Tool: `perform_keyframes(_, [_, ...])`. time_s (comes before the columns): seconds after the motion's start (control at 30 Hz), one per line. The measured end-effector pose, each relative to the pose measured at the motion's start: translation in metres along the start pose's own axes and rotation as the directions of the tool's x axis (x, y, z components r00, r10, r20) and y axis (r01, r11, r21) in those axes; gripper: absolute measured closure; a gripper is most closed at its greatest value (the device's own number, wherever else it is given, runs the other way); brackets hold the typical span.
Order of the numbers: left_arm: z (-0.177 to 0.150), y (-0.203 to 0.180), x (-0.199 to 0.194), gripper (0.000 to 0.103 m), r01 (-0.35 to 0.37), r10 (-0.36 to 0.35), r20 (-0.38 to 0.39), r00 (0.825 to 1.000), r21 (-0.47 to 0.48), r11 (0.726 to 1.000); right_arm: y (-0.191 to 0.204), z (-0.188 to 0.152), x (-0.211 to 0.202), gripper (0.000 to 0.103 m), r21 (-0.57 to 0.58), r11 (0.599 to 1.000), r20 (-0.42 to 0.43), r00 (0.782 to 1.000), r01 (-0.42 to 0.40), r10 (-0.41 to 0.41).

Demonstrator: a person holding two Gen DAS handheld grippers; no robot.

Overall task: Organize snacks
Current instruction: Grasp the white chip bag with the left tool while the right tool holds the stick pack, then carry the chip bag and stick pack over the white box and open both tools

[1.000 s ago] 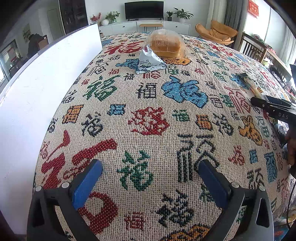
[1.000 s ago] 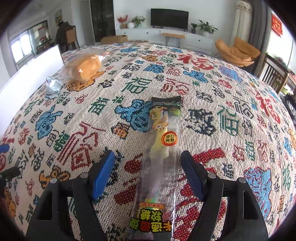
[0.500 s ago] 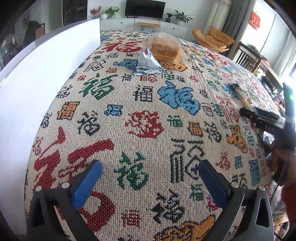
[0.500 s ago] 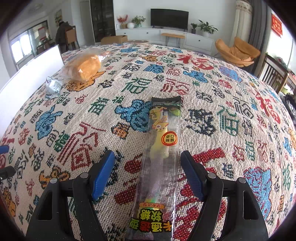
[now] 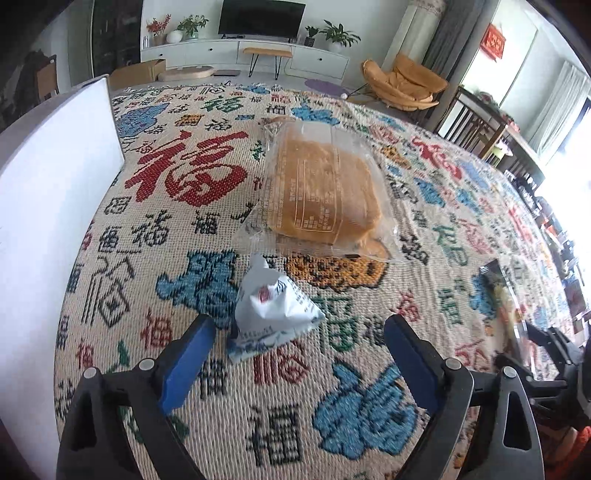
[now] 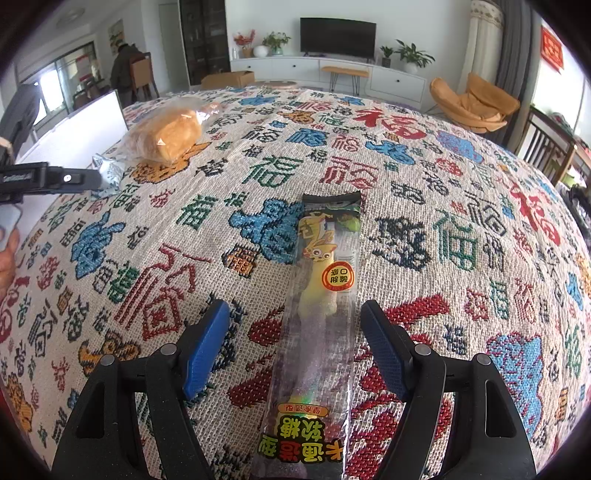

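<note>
While crinkled foil pouch (image 5: 271, 314) lies between blue fingers (image 5: 184, 363).

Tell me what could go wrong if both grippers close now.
The left gripper is open with the white pouch nearer its left finger, so closing may nudge it aside or pinch only a corner. The right gripper straddles the long candy pack near its middle; the thin wrapper may crumple or droop from both ends when lifted. The bread bag lies just beyond the pouch and could get bumped.

Bright lounge, television (image 6: 337, 35), orange chair (image 6: 474, 105)
</note>
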State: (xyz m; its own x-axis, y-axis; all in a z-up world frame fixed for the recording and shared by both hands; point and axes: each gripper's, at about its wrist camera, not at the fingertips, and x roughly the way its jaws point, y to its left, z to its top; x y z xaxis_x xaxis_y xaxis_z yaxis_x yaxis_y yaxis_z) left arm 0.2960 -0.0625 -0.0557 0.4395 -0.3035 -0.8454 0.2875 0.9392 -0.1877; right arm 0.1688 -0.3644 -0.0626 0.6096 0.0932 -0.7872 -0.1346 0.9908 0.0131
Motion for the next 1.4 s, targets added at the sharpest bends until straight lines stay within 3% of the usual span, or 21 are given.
perform_keyframes(0.07, [0.0, -0.005, 0.006, 0.015, -0.062, 0.06, 0.037, 0.997, 0.049, 0.997, 0.0, 0.0, 0.0, 0.027, 0.0, 1.0, 0.0, 1.0, 0.001, -0.001])
perform_keyframes(0.1, [-0.001, -0.005, 0.006, 0.025, -0.055, 0.052, 0.045, 0.998, 0.046, 0.997, 0.0, 0.0, 0.0, 0.027, -0.001, 1.0, 0.0, 1.0, 0.001, -0.001])
perform_keyframes(0.13, [-0.002, -0.003, 0.002, 0.054, -0.07, 0.068, 0.076, 0.995, 0.034, 0.997, 0.0, 0.0, 0.0, 0.027, -0.001, 1.0, 0.0, 1.0, 0.0, 0.0])
perform_keyframes(0.23, [-0.007, 0.013, -0.009, 0.056, 0.017, -0.014, 0.082, 0.997, -0.035, 0.999, 0.0, 0.0, 0.0, 0.027, 0.0, 1.0, 0.001, 1.0, 0.0, 0.0])
perform_keyframes(0.53, [-0.059, 0.032, -0.088, 0.056, 0.107, -0.096, 0.115, 0.989, -0.096, 0.99, 0.0, 0.002, 0.0, 0.025, 0.001, 1.0, -0.011, 1.0, -0.012, 0.012])
perform_keyframes(0.6, [-0.068, 0.029, -0.108, 0.056, 0.106, -0.096, 0.12, 0.988, -0.078, 0.991, 0.0, 0.014, 0.004, 0.026, -0.016, 1.0, -0.096, 0.995, -0.023, 0.021])
perform_keyframes(0.7, [-0.078, 0.022, -0.134, 0.056, 0.117, -0.108, 0.133, 0.985, -0.068, 0.991, -0.001, 0.034, 0.014, 0.028, -0.031, 0.998, -0.246, 0.968, -0.052, 0.043])
perform_keyframes(0.77, [-0.083, 0.021, -0.151, 0.056, 0.141, -0.129, 0.146, 0.981, -0.078, 0.987, -0.003, 0.042, 0.018, 0.053, -0.054, 0.998, -0.296, 0.955, -0.035, 0.017])
perform_keyframes(0.8, [-0.087, 0.021, -0.161, 0.056, 0.158, -0.144, 0.158, 0.977, -0.085, 0.984, -0.004, 0.047, 0.016, 0.082, -0.052, 0.998, -0.304, 0.953, -0.027, 0.01])
perform_keyframes(0.87, [-0.092, 0.023, -0.181, 0.056, 0.192, -0.172, 0.181, 0.968, -0.096, 0.977, -0.007, 0.057, 0.012, 0.088, -0.015, 0.999, -0.331, 0.943, -0.033, 0.026])
perform_keyframes(0.9, [-0.094, 0.025, -0.192, 0.056, 0.204, -0.182, 0.196, 0.964, -0.099, 0.974, -0.006, 0.062, 0.007, 0.094, -0.003, 0.999, -0.327, 0.944, -0.046, 0.043])
perform_keyframes(0.97, [-0.098, 0.036, -0.214, 0.056, 0.221, -0.191, 0.223, 0.956, -0.114, 0.969, 0.003, 0.075, -0.006, 0.095, 0.022, 0.996, -0.306, 0.947, -0.092, 0.094])
perform_keyframes(1.1, [-0.102, 0.076, -0.257, 0.056, 0.201, -0.146, 0.279, 0.949, -0.179, 0.963, 0.047, 0.118, -0.035, 0.096, 0.062, 0.962, -0.225, 0.936, -0.265, 0.272])
perform_keyframes(1.2, [-0.101, 0.116, -0.284, 0.056, 0.109, -0.032, 0.308, 0.951, -0.238, 0.965, 0.1, 0.159, -0.053, 0.096, 0.051, 0.914, -0.164, 0.9, -0.402, 0.405])
perform_keyframes(1.3, [-0.108, 0.149, -0.298, 0.056, 0.034, 0.059, 0.305, 0.951, -0.29, 0.956, 0.158, 0.195, -0.07, 0.096, 0.01, 0.855, -0.128, 0.847, -0.519, 0.515])
perform_keyframes(1.33, [-0.112, 0.155, -0.302, 0.056, 0.017, 0.077, 0.301, 0.95, -0.298, 0.954, 0.175, 0.205, -0.074, 0.094, -0.008, 0.837, -0.133, 0.831, -0.547, 0.541])
perform_keyframes(1.4, [-0.122, 0.162, -0.305, 0.056, 0.015, 0.081, 0.298, 0.951, -0.304, 0.952, 0.192, 0.216, -0.079, 0.087, -0.037, 0.822, -0.14, 0.818, -0.568, 0.558])
